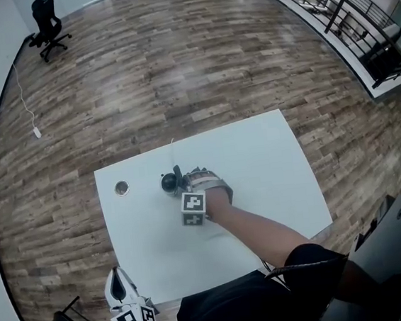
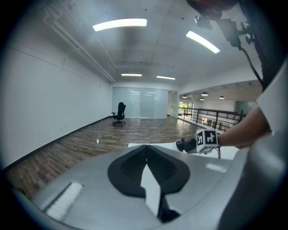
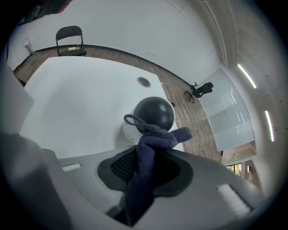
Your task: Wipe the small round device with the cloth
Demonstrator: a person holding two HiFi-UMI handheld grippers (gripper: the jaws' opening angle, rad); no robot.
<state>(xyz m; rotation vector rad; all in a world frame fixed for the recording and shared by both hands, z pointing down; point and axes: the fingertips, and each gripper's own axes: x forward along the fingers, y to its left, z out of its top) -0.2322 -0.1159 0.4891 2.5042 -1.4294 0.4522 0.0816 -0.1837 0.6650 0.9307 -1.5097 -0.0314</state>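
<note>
No writing, label, number or sign can be read anywhere.

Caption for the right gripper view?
Jaws clamp a blue cloth close to the small round device on a white table.

Black short-sleeve top (image 1: 237, 303). Left tongs (image 1: 117, 277) & right tongs (image 1: 179, 182): grey shells, black pads (image 2: 127, 167) inside, each w/ a white cube (image 1: 193, 207) of black square markers.
</note>
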